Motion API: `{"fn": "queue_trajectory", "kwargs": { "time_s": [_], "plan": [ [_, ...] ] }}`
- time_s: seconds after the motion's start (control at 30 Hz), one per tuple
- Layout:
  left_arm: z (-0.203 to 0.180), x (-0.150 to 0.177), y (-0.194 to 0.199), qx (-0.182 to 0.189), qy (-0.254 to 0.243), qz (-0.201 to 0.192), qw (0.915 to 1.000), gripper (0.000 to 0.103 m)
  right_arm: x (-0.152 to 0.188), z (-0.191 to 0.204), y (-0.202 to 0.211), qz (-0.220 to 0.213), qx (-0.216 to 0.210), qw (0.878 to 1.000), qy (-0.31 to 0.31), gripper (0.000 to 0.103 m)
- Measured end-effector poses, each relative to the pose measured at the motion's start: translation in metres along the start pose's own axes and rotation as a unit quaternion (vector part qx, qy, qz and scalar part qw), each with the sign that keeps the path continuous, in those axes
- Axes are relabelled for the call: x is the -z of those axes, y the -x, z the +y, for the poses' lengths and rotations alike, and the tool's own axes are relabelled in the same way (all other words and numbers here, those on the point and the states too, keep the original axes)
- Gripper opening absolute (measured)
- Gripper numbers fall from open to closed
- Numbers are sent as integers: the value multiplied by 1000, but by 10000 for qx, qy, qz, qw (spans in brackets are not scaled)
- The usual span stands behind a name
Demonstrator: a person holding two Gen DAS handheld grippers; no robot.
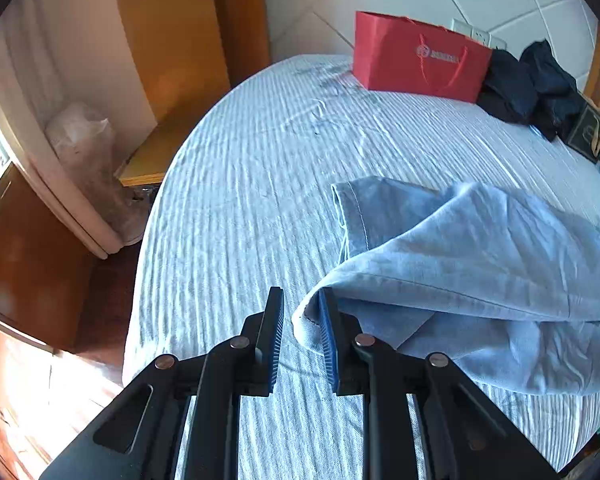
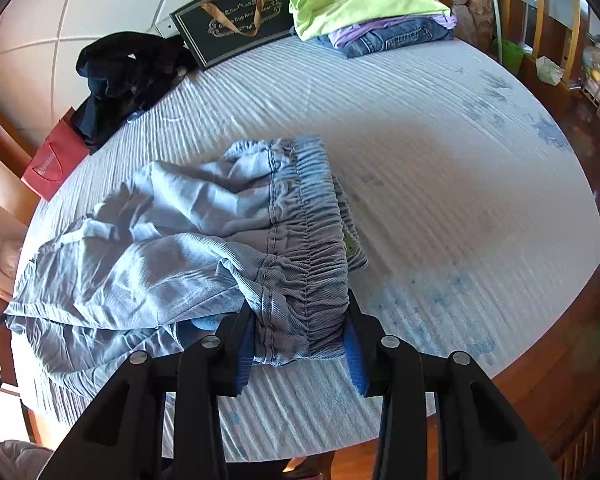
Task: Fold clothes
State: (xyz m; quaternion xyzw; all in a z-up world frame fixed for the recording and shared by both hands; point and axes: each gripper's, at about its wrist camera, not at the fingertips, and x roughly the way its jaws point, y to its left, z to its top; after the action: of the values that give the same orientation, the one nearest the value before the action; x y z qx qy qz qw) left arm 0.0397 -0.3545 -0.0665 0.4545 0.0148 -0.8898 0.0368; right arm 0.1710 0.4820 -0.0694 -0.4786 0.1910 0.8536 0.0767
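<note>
The left gripper point(image 1: 302, 336) stands with jaws apart, nothing pinched; a trouser-leg corner drapes over its right finger at 1 o'clock. The right gripper point(image 2: 300, 344) is clamped on the elastic waistband of the light-blue trousers point(image 2: 172, 240), which sprawl rumpled on the striped bedsheet point(image 2: 440, 140) toward 10 o'clock. Step, as judged: laying out flat; next, the left must regrip the leg hem.

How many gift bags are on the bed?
2: a red bag standing by the headboard, and a black bag with gold ribbon handles beside the dark clothes pile. Others may be hidden.
</note>
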Motion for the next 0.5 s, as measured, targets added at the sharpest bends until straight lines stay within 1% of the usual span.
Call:
{"fn": "queue_trajectory", "kwargs": {
  "time_s": [0.07,0.1,0.17,0.2,0.23,0.27,0.3,0.37,0.43,0.5],
  "plan": [
    [11,-3,17,117,324,-205,9992,14,-6,2,14,-202,-169,9996,31,38],
    [12,-5,20,186,389,-212,9988,14,-8,2,20,-283,-220,9993,38,38],
    [11,-7,21,311,410,-113,9986,16,-10,-2,24,-281,-216,9994,42,38],
    [7,-6,18,369,366,18,9986,21,-9,-5,21,-209,-228,9995,5,38],
    [2,-6,13,371,276,152,9988,48,-6,-8,16,-114,-248,9996,-47,41],
    [-5,-5,7,345,158,263,9989,83,-4,-12,11,-18,-269,9996,-100,45],
    [-12,-4,1,314,34,366,9988,88,-2,-14,6,68,-255,9996,-133,48],
    [-23,-3,-10,275,-43,527,9982,88,2,-16,-3,187,-318,9991,-185,51],
    [-34,-3,-21,227,-94,665,9975,88,3,-15,-7,253,-384,9988,-182,63],
    [-42,-4,-33,152,-63,830,9964,88,2,-14,-12,335,-410,9985,-130,69]
  ]
}}
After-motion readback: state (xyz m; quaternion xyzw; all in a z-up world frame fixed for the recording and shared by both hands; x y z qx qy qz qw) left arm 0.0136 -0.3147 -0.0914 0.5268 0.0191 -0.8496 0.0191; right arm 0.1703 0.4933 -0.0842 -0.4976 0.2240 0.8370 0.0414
